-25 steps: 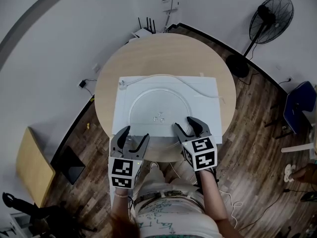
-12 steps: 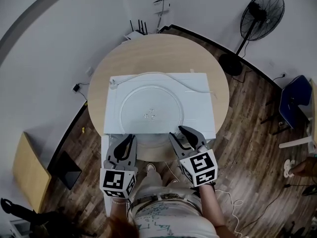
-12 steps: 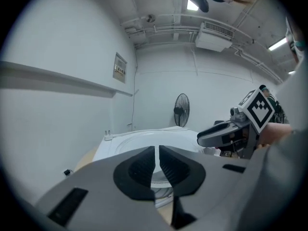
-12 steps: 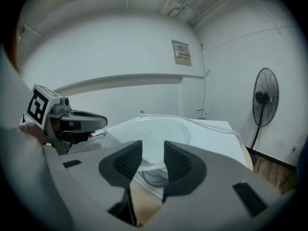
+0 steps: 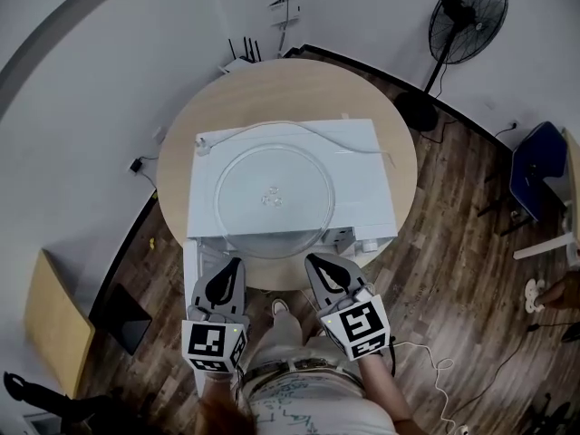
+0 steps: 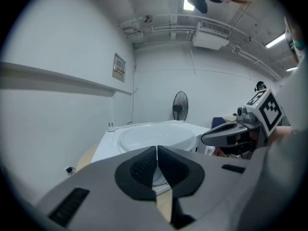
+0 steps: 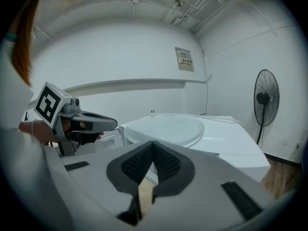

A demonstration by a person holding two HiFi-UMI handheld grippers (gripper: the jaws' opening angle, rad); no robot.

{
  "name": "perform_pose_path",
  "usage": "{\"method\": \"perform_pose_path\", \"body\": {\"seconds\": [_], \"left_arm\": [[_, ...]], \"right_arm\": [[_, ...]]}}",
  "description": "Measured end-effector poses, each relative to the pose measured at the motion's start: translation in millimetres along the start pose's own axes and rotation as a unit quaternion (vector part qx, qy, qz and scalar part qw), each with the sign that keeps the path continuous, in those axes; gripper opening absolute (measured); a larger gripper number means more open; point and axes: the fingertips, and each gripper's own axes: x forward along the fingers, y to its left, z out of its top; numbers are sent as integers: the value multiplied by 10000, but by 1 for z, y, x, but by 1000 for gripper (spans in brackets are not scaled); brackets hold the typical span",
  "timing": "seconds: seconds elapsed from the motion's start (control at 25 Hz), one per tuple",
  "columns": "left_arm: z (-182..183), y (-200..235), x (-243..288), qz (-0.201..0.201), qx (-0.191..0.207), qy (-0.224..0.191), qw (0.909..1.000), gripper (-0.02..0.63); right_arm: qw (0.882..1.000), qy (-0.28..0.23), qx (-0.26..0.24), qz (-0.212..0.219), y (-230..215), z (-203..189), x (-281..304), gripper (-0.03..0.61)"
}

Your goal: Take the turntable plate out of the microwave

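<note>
The clear glass turntable plate (image 5: pixel 274 199) lies flat on top of the white microwave (image 5: pixel 362 157), its near rim jutting slightly past the front edge. My left gripper (image 5: pixel 235 265) and right gripper (image 5: pixel 312 261) hang side by side just in front of the microwave, clear of the plate. Both are shut with nothing between the pads. In the left gripper view the closed jaws (image 6: pixel 157 152) point at the plate (image 6: pixel 154 136). From the right gripper view its closed jaws (image 7: pixel 153 147) face the plate (image 7: pixel 166 128) too.
The microwave sits on a round wooden table (image 5: pixel 290 84). Its open door (image 5: pixel 191 279) sticks out toward me, left of the left gripper. A white cable (image 5: pixel 362 145) lies across the microwave top. A standing fan (image 5: pixel 467 7) and a blue chair (image 5: pixel 535 178) are to the right.
Both grippers have drawn back from the plate's near rim toward me, and their jaws have gone from wide open to shut. The plate stays on the microwave top.
</note>
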Motion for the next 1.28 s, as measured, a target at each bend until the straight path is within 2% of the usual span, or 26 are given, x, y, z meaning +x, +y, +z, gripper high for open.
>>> {"method": "perform_pose_path", "body": {"seconds": [0.16, 0.4, 1.28], "left_arm": [[-17, 3, 1, -75, 242, 347, 9991, 18], [-21, 2, 17, -356, 158, 548, 9977, 18], [-6, 4, 67, -925, 232, 497, 9942, 19]], "right_arm": [[9997, 196, -67, 96, 15, -10, 7, -9], [9995, 299, -2, 132, 22, -14, 22, -9], [9981, 383, 193, -447, -24, -4, 51, -9]]}}
